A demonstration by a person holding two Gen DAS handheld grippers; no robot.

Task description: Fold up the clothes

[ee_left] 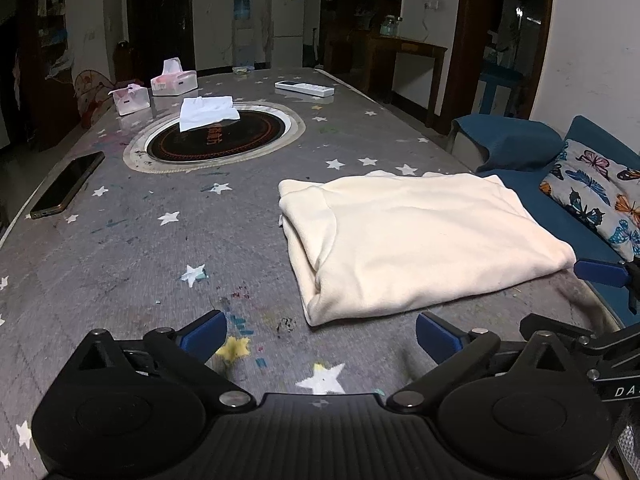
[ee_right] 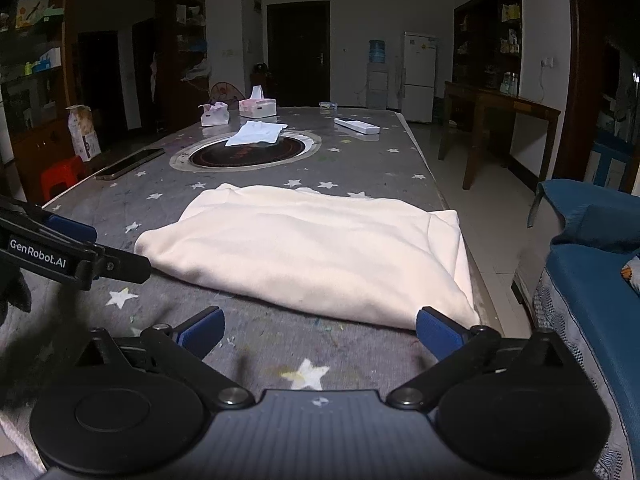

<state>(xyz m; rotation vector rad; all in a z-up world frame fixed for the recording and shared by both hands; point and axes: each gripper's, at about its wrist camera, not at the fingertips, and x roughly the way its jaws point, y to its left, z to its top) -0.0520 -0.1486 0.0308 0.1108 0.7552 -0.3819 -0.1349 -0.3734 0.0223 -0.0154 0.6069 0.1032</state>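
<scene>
Left view only: butterfly cushion (ee_left: 596, 192). Right view only: red stool (ee_right: 60, 176).

Ahead of the grippers: one folded garment (ee_left: 420, 240), one white cloth (ee_left: 206, 112), two tissue boxes (ee_left: 174, 80) (ee_left: 130, 98), one phone (ee_left: 68, 184), one remote (ee_left: 304, 89).

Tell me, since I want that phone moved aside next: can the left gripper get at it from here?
Probably yes. The left gripper is open and empty, and the phone lies at the table's left edge with bare cloth between; the folded garment sits off to the right.
</scene>
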